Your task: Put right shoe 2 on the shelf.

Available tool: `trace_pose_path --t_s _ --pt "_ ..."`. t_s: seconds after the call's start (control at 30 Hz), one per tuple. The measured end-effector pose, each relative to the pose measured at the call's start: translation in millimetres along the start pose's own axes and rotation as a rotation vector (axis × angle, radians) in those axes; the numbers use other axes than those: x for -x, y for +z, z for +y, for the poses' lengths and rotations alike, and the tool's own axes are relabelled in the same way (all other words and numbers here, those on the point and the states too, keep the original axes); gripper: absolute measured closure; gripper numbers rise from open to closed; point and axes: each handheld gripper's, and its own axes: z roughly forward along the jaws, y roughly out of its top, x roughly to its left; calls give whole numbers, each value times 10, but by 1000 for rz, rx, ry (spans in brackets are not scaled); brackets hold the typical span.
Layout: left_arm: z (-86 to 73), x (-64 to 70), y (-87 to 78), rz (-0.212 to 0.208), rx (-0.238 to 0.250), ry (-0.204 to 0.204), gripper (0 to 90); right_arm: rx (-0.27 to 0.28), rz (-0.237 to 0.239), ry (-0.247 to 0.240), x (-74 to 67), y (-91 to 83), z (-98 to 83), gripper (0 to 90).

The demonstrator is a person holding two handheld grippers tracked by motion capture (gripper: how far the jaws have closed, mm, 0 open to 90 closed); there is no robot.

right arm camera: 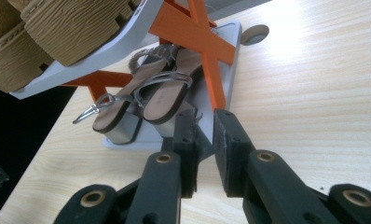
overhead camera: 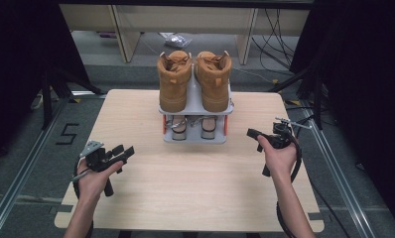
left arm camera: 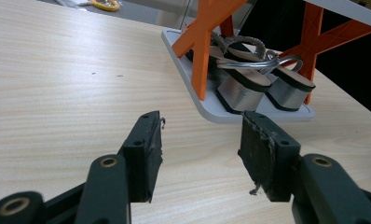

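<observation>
On the wooden table (overhead camera: pixel 185 178) I see silver block-heeled sandals (right arm camera: pixel 141 105) racked; both grippers' fingers apart, right gripper (right arm camera: pixel 204 140) narrowly, left gripper (left arm camera: pixel 200 144) wide.

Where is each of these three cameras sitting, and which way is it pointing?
High view: above the person's side, looking forward and down on the table; both forearms, left gripper and right gripper show.
Left gripper view: low over the table, facing the rack and sandals between its open jaws.
Right gripper view: low from the other side, facing the rack past its narrowly parted jaws; boot soles show above.
Shared: all three show the rack and sandals.
</observation>
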Motion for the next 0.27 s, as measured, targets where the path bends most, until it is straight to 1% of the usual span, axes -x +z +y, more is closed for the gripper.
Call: trace_pose_path --t_s 0.03,0.07,0.1,0.13,0.17,0.2,0.23,0.27 --pt "0 1 0 0 0 0 478 6 5 -14 16 0 -8 801" --pt "1 4 1 -1 1 0 478 8 4 -10 12 -4 -18 800" --pt "3 7 0 -2 1 1 478 4 6 -20 27 -4 -23 800" --pt "5 10 -1 -4 3 1 478 -3 10 -5 24 -2 -30 798" --pt "7 12 -3 -3 2 3 478 -2 -4 -10 21 0 -36 795" --pt "11 12 -5 -5 4 4 478 -2 -1 -10 25 0 -41 793" --pt "13 12 -7 -4 6 4 478 -5 0 -31 46 0 -48 791" --pt "15 9 -8 -4 7 3 479 -1 -10 -43 54 10 -58 789"
